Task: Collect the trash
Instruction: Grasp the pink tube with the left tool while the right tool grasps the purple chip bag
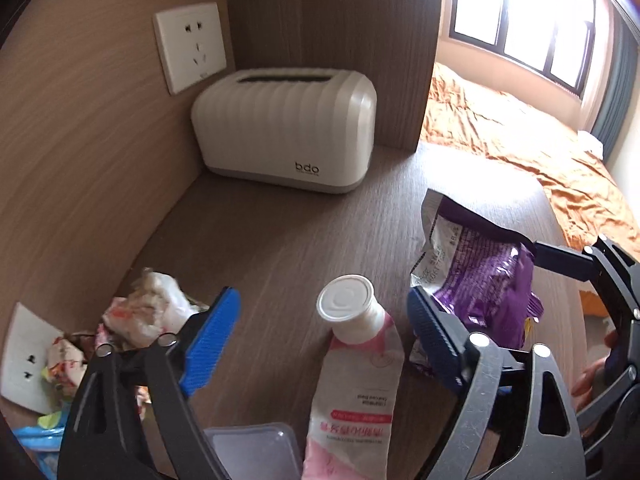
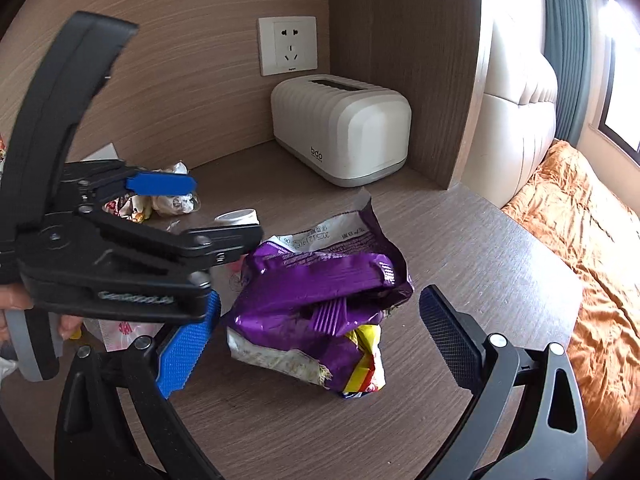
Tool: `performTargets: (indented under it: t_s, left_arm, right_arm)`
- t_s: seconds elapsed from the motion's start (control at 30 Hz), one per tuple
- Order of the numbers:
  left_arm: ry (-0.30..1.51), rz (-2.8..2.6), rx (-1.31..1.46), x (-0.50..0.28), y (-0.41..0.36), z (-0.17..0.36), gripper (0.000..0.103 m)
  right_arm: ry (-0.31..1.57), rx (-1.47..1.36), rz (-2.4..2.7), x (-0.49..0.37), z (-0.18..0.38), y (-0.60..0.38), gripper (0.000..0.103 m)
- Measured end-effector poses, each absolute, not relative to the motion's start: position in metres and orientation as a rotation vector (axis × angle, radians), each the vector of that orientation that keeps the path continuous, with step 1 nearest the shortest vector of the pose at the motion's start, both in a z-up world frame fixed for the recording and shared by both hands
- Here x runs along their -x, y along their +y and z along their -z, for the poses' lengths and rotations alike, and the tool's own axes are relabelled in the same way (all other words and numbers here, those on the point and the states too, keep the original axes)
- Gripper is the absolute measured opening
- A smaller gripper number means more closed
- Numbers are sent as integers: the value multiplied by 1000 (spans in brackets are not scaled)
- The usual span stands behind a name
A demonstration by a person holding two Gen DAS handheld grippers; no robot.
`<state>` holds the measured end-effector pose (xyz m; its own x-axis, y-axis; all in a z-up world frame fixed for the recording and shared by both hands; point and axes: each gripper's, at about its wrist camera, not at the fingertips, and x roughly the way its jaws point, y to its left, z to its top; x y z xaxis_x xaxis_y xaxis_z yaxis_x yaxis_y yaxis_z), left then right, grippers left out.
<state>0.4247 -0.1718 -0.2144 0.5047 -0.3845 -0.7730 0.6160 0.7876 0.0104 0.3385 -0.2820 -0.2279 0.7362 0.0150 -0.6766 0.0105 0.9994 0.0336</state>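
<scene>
Wood-panel walls (image 1: 80,140), wall socket (image 1: 190,50), bright window (image 1: 520,12), orange bed (image 1: 520,132).

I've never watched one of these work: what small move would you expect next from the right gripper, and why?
Probably a short push forward, then closing. The right gripper is open with the crumpled purple snack bag lying on the tabletop just ahead between its fingers, not yet pinched. The left gripper is open too, around the pink tube.
</scene>
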Motion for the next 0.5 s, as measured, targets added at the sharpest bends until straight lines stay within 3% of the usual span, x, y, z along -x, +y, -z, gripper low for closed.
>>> performTargets:
  t_s: [0.13,0.2,0.37,0.5]
  left_arm:
    - [893,621,-299,-434,-180,225,62]
    - [904,641,-286,-432,-183,228,41]
    - [906,646,-236,-430,-184,229,35]
    - [878,637,-242,-416,-180,216,33]
  right_arm:
    - [748,-40,-1,-342,231,-281,99]
    - [742,-29,18,-342,233,-280,92]
    - [736,-20,16,-339,232,-283,76]
    - [695,-45,22,-331,220,-290,71]
